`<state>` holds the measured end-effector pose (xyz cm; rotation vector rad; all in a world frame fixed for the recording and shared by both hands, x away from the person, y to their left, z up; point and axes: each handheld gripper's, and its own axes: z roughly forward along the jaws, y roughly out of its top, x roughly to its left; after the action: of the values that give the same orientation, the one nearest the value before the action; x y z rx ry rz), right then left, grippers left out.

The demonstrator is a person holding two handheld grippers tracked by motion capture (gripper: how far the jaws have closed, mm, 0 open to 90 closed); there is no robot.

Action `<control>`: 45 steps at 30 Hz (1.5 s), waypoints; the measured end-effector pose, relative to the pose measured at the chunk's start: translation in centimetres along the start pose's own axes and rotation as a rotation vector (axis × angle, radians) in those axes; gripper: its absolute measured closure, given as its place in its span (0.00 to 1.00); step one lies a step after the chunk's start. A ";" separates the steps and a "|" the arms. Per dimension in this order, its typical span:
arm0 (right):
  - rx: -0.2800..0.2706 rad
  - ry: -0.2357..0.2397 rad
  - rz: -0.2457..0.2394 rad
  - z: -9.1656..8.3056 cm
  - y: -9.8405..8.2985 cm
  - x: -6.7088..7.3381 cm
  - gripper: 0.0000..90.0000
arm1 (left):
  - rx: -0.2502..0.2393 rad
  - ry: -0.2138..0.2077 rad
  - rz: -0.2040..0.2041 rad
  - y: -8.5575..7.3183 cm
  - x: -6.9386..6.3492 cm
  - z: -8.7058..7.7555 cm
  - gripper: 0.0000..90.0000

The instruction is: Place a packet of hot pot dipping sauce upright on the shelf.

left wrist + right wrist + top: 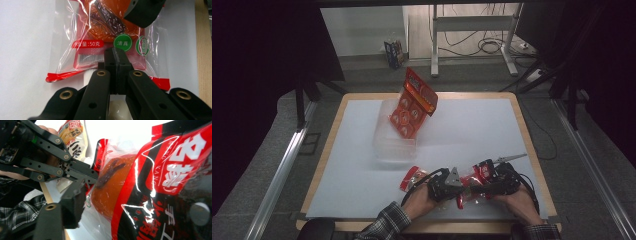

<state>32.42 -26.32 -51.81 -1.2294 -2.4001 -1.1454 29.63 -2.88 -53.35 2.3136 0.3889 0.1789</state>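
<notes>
The tabletop (462, 125), a white sheet on a wood-edged board, carries everything here. Toward its far edge, left of the middle, stands a clear plastic bin (394, 137), and a red-and-orange multipack of snacks (413, 102) leans tilted out of the top of it.

Near the tabletop's near edge, right of the middle, lies the snack packet (472, 182), a clear pouch with red printing and an orange-brown piece of food inside. Both hands work on it. Just to its left, a second small packet (413, 176) with a pale label lies flat on the sheet.

The left tool (115, 61) comes in from the near edge, held by a hand in a plaid sleeve (387, 220). Its jaws are pressed together, pinching the sealed end of the snack packet (110, 37) right below the green round marks, with the pouch stretching away from it over the white sheet.

The right tool (492, 180) sits at the other end of the same packet. In the right gripper view one black jaw stands against the clear film at the left of the snack packet (140, 185), while the other jaw is hidden behind the red wrapper at the right edge; whether the pads actually press the pouch cannot be told.
</notes>
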 end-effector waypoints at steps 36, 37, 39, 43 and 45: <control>-0.232 -0.172 -0.261 -5.1 4.8 4.7 0.77 | -0.180 0.060 -0.103 -3.0 0.2 -7.6 0.26; -0.233 -0.177 -0.267 -5.0 4.9 4.7 0.77 | -0.182 0.062 -0.113 -3.2 0.1 -7.8 0.24; -0.235 -0.180 -0.276 -5.0 5.2 4.8 0.77 | -0.174 0.072 -0.118 -3.5 0.1 -8.2 0.21; -0.236 -0.181 -0.297 -5.0 5.6 5.0 0.77 | -0.167 0.082 -0.143 -4.2 0.1 -9.2 0.15; -0.240 -0.180 -0.304 -5.0 5.8 5.0 0.78 | -0.170 0.085 -0.155 -4.5 0.2 -9.7 0.12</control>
<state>32.92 -24.88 -42.76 -1.0987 -2.7196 -1.5067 26.42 6.70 -49.86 2.1042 0.5721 0.2246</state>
